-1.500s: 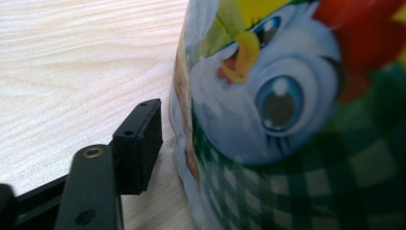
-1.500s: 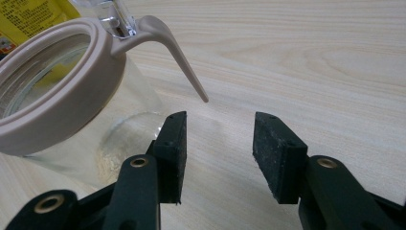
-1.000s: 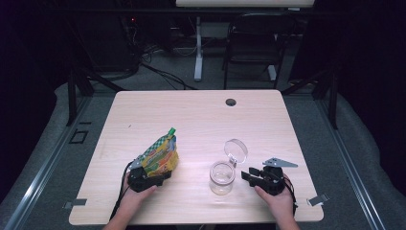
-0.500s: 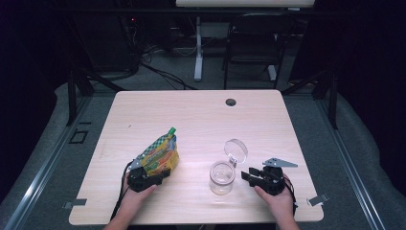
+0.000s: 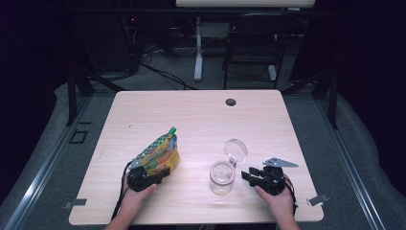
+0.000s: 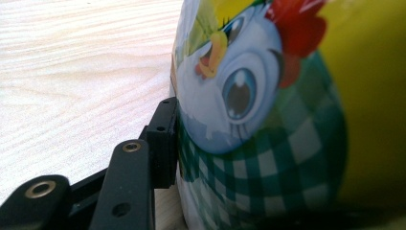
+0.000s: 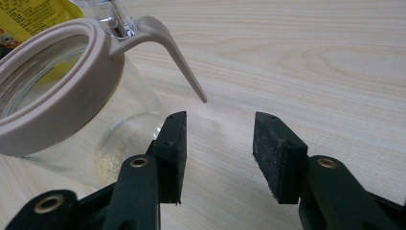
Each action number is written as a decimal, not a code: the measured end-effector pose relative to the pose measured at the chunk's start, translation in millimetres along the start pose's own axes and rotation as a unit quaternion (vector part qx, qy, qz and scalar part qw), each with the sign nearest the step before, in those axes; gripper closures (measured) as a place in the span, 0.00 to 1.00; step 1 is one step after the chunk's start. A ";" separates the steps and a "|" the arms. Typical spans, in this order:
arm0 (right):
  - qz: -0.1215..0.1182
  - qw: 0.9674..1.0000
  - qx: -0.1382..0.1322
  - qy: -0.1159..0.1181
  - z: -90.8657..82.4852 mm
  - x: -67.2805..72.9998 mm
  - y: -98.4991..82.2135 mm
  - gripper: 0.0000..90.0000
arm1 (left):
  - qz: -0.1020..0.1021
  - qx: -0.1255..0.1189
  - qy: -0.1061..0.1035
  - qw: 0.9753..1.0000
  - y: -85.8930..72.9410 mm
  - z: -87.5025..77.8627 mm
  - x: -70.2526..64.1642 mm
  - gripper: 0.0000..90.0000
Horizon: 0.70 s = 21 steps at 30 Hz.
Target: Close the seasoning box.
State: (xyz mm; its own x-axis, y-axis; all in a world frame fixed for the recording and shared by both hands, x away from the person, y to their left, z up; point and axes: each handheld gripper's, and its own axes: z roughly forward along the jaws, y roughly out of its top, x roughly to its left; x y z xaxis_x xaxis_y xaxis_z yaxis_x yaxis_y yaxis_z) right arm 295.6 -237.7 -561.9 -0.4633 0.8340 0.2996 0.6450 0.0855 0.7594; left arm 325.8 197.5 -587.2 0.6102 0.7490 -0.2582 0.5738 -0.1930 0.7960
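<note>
Left fingers (image 6: 163,139) closing, pressed on snack bag (image 5: 158,154); right fingers (image 7: 280,158) apart, empty, beside jar (image 5: 222,177).

The left gripper (image 5: 155,175) is a squat black block with a black cable trailing back along the forearm; the right gripper (image 5: 250,175) is black too, and carries a grey three-cornered plate (image 5: 280,163) on top, with its own dark cable running back by the wrist. Seen close in the gripper views, the jaws are matt black arms, flat-sided and angular; each ends in a thick rectangular pad (image 7: 275,158) with a rough, grainy face and small round holes in its edge; brass-coloured ringed screws (image 7: 139,162) sit at the pivots, with plain dark holes below them. Both forearms are bare, no sleeve showing at the table's edge.
</note>
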 end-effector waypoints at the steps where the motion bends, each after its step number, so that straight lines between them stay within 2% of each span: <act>1: 0.000 1.000 0.000 0.001 0.1 0.0 0.0 0.62 | 0.000 0.000 0.000 1.000 -0.1 -0.2 -0.1 0.61; 9: 0.001 1.000 -0.002 0.000 0.0 -0.4 0.1 0.62 | 0.003 0.002 -0.002 1.000 0.3 -1.3 0.2 0.61; 21: 0.000 1.000 -0.002 0.000 -0.5 -0.6 0.3 0.62 | 0.006 -0.011 -0.009 1.000 4.1 -7.0 -1.4 0.61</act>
State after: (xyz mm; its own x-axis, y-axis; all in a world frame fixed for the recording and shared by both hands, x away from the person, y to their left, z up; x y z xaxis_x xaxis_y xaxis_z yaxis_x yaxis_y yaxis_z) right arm 295.8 -238.4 -561.5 -0.4632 0.8342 0.2993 0.6425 0.0834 0.7618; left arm 323.5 200.1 -579.7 0.6265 0.7353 -0.2586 0.5544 -0.1872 0.8109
